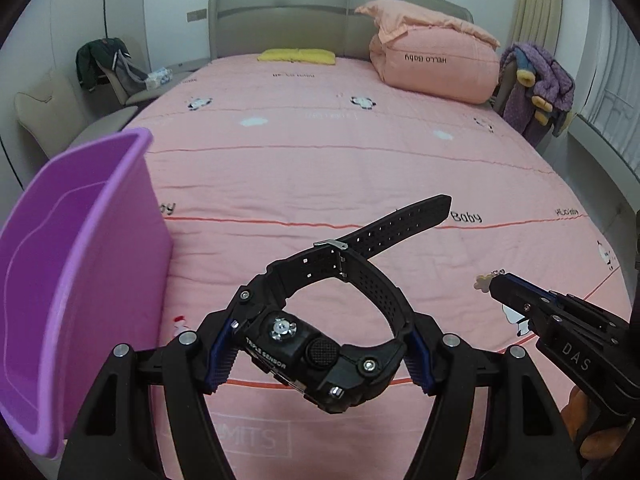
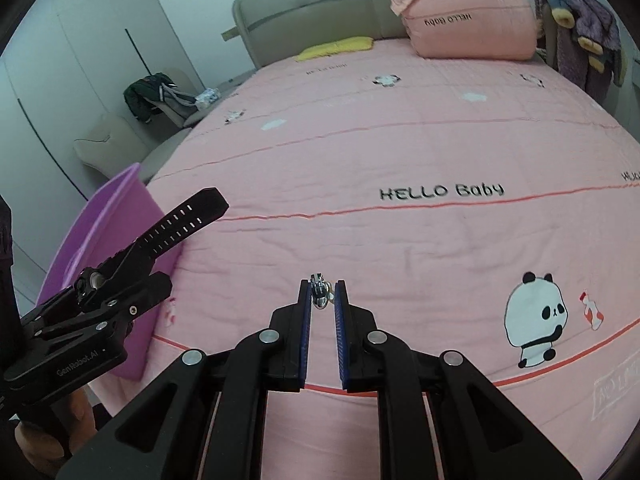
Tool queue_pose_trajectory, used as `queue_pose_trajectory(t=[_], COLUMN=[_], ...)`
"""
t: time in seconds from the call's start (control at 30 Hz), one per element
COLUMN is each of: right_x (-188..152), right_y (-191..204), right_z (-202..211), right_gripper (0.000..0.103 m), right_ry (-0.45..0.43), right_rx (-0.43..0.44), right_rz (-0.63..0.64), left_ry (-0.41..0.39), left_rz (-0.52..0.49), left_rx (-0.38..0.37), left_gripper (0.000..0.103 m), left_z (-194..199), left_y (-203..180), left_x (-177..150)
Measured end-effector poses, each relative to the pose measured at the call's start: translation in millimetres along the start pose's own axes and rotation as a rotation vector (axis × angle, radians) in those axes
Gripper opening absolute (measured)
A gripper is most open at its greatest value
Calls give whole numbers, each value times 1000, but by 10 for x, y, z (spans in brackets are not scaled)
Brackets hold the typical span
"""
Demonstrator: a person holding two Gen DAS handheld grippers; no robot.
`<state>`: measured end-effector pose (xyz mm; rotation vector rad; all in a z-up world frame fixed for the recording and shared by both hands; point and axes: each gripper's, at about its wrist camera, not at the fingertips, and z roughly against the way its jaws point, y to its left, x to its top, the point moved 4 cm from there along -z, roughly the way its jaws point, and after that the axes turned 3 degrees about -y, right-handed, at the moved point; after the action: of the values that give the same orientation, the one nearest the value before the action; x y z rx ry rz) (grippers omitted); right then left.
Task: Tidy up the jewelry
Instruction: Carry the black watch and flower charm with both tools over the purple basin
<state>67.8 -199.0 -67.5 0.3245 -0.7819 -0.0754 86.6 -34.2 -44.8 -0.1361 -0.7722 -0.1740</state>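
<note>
My left gripper (image 1: pixel 320 344) is shut on a chunky black wristwatch (image 1: pixel 316 356), its pads pressing the case and strap loop, and the perforated strap (image 1: pixel 404 220) sticks out ahead over the pink bed. My right gripper (image 2: pixel 323 294) is shut on a small silver trinket (image 2: pixel 321 292) pinched at its fingertips. From the left wrist view that gripper (image 1: pixel 494 284) comes in at the right, with a pale charm (image 1: pixel 482 282) at its tip. A purple plastic bin (image 1: pixel 76 264) stands at the left beside the watch. In the right wrist view the left gripper (image 2: pixel 132 280) and the strap (image 2: pixel 188 216) show in front of the bin (image 2: pixel 120 216).
The pink bedspread (image 1: pixel 320 160) with panda prints fills both views. A folded pink quilt (image 1: pixel 436 64) and a yellow pillow (image 1: pixel 296 55) lie by the headboard. A chair with dark clothes (image 1: pixel 104 64) stands left of the bed, purple garments (image 1: pixel 536 80) hang at the right.
</note>
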Motion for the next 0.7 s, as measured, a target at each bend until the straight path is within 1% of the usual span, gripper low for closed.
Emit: queue_pose_trajectory(t=[0.13,0.27,0.37,0.5,0.57,0.7], right_x=[223,432,507,503,463,338], right_y=[560,1204,1717,2307,2598,2988], right_z=[191,265,214,10,-153,-472], right_gripper=[11,11,11,11,11,11], right_ry=[-45,-86,-87,-56,-20,51], right_rx=[75,173,249,326,360,396], right_rz=[56,125,178,244,274,310], left_ry=[-60,-105,-127,-103,-82,-18], left_rz=[20,53,92,158,207,292], left_rx=[42,101,177,288,322,377], left_gripper=[67,67,67,67,67,67], left_z=[464,863,1096,1192,1179,1055], left_y=[328,797,1244,1846,2124,2605], left_x=[154,269,293,195,111,-90])
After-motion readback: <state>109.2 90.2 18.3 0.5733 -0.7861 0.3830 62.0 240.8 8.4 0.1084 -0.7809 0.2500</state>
